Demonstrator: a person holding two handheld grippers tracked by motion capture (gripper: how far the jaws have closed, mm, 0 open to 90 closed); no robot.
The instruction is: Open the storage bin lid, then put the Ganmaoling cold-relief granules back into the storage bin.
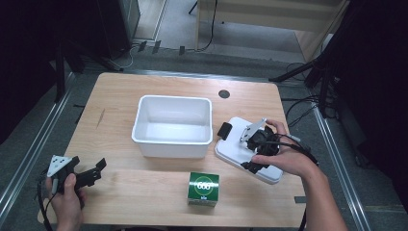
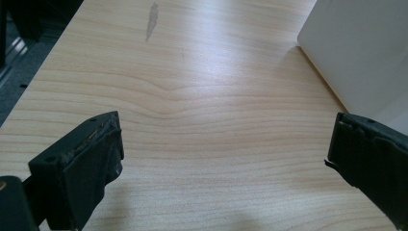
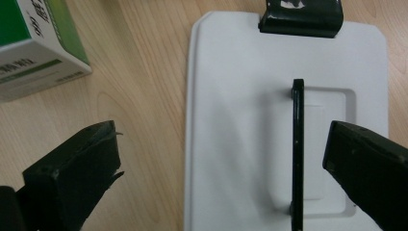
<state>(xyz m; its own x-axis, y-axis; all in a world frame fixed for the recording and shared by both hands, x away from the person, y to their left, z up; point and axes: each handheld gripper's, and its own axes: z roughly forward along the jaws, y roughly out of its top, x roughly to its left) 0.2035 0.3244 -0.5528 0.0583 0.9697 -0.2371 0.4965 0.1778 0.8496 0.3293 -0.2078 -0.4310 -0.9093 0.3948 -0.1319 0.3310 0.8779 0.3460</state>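
A pale wooden table (image 1: 144,192) holds a white bin (image 1: 172,126); right of it lies the white plastic lid (image 3: 231,144), flat. It is probably light, stiff and slick, so take its thin black handle (image 3: 298,149). Your right gripper (image 3: 221,159) hovers wide open, straddling it, touching nothing. Your left gripper (image 2: 226,154) rests open.

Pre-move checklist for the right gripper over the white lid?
1. Right gripper jaws open: ok.
2. Nothing between its jaws but the lid's black handle, not pressed: ok.
3. Lid flat on the table, beside the white bin: ok.
4. Bin empty: ok.
5. Green box apart from the lid: ok.
6. Left gripper open, off the bin: ok.
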